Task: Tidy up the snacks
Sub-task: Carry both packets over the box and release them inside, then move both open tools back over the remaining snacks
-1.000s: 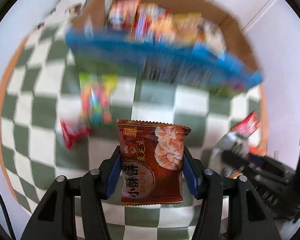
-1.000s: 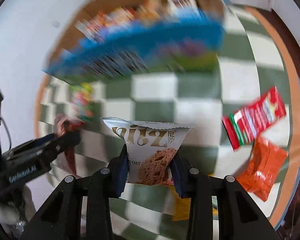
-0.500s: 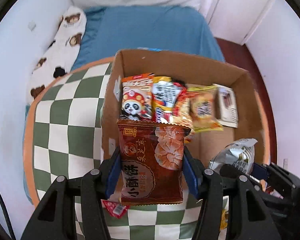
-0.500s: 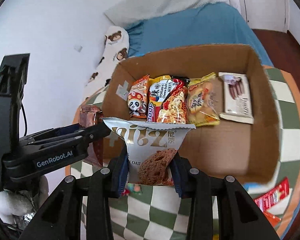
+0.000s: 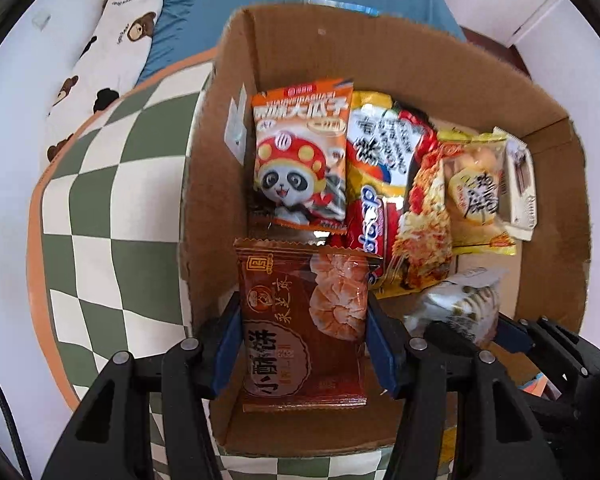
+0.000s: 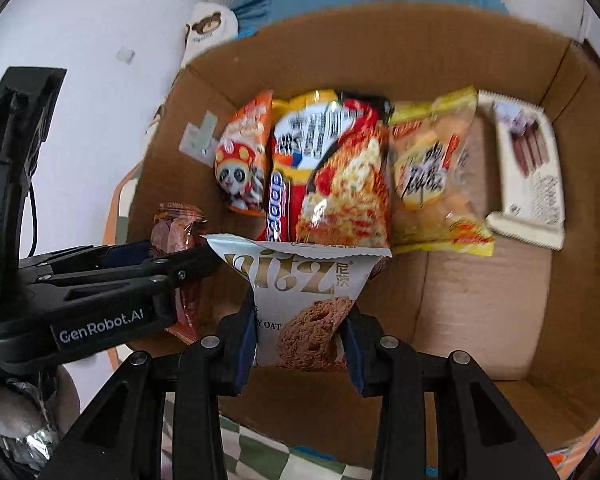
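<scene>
Cardboard box [image 5: 220, 184] — both tongs opening, snacks between

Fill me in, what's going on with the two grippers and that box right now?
Snacks are being packed into a cardboard box on a checkered table. The left gripper holds a brown pastry packet over the box's near left corner, and the right gripper holds a white oat cookie packet beside it. Both sets of jaws are starting to open, packets between them. A row of four snack packs and a flat white box already lies inside.
</scene>
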Demonstrator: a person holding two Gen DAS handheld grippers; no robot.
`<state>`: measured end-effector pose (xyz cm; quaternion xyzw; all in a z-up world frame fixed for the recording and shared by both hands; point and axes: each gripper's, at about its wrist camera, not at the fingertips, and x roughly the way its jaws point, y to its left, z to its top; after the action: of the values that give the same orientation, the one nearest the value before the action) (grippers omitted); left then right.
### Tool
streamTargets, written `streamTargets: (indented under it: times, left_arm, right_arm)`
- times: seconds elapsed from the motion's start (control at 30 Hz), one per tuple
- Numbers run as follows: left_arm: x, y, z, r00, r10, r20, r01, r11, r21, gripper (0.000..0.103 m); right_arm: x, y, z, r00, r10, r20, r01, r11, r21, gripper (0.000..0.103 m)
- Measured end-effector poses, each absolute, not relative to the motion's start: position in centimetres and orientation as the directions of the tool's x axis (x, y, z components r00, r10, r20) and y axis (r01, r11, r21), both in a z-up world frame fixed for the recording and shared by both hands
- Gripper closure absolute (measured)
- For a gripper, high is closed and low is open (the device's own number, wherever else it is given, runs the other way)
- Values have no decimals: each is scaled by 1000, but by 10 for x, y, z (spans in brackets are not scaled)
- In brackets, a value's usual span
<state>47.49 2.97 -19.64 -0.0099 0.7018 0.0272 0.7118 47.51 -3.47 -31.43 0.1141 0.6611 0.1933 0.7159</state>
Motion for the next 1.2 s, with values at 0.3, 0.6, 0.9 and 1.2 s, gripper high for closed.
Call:
streamTargets:
  times: [0.3,0.6,0.9,1.2]
  left_arm:
    - [469,30,-190,55,-27,-998,-99,995,-33,40]
    - [391,1,-137,277,34,-960,-53,998,20,40]
    - [288,-8,-227,128,15,-992,-73,997,6,40]
    - [240,-15,-346,-92,81,-992,-80,993,89,38]
  right_arm:
    - [467,-45,-317,49,381,-923,-117,920,374,18]
    - [398,-98,-249,242,277,-930,-126,959,253,18]
    - [303,-128,-311,96,229,-969,-73,972,223,18]
    - [248,-118,-424,-24,80,-996,-121,989,83,17]
